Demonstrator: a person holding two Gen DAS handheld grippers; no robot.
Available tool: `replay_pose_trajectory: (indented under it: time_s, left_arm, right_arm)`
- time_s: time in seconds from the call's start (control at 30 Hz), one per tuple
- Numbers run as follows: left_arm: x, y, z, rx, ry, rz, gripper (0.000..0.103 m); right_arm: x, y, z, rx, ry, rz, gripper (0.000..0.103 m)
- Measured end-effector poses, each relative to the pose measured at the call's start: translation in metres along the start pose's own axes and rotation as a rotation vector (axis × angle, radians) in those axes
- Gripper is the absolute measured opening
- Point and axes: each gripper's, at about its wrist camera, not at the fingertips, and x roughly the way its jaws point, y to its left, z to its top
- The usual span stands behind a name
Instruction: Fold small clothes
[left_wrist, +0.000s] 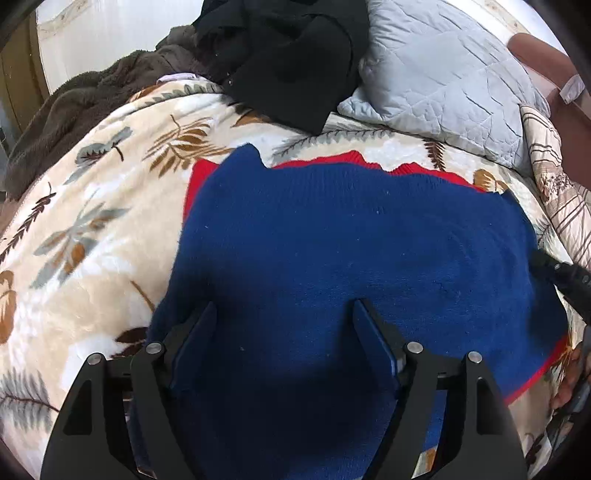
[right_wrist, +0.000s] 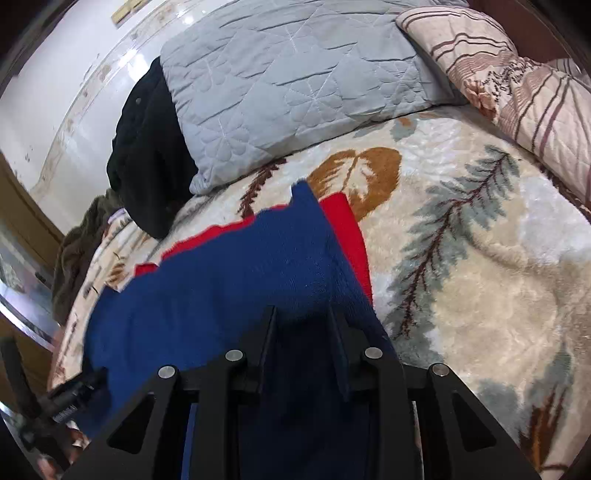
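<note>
A blue knit garment (left_wrist: 332, 229) with a red layer (left_wrist: 354, 157) showing along its far edge lies flat on the leaf-patterned blanket (left_wrist: 92, 221). My left gripper (left_wrist: 285, 306) hovers over its near left part, jaws wide apart, with only flat fabric below. In the right wrist view the same garment (right_wrist: 221, 288) runs to the left. My right gripper (right_wrist: 303, 312) sits over its right edge beside the red strip (right_wrist: 343, 221), jaws narrowly apart, dark fabric beneath the gap. The right gripper's tip (left_wrist: 554, 273) touches the garment's right side.
A grey quilted pillow (left_wrist: 443, 74) and a pile of black clothing (left_wrist: 288, 55) lie at the head of the bed. A brown fleece (left_wrist: 74, 107) is bunched at the far left. A striped pillow (right_wrist: 517, 92) lies at the right. Bare blanket (right_wrist: 480, 258) stretches right of the garment.
</note>
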Motion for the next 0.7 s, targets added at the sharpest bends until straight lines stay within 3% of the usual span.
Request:
replay_pose_trajectory:
  time_s: [0.13,0.27,0.37,0.47,0.57,0.7]
  left_arm:
    - [-0.008,0.025,0.005,-0.105,-0.015,-0.031,0.076]
    - [0.009,0.03,0.001,-0.102,0.04,0.024,0.077]
    - [0.01,0.027,0.001,-0.092,0.034,0.04,0.078]
    - [-0.008,0.037,0.005,-0.142,-0.008,-0.003,0.078]
    - [-0.007,0.043,0.006,-0.153,-0.006,0.023,0.078]
    - [0.018,0.047,0.001,-0.166,0.074,0.04,0.079]
  right_arm:
    - [-0.02,-0.004,0.002,-0.002,-0.06,-0.003,0.031]
    - [-0.001,-0.01,-0.004,-0.011,0.03,-0.065,0.029]
    - [-0.003,-0.009,-0.004,-0.019,0.021,-0.075,0.029]
    - [-0.024,-0.002,-0.003,-0.026,-0.072,-0.046,0.031]
    - [-0.031,0.006,-0.003,-0.075,-0.109,-0.048,0.031]
    - [0.002,-0.005,-0.011,-0.047,0.041,-0.111,0.029]
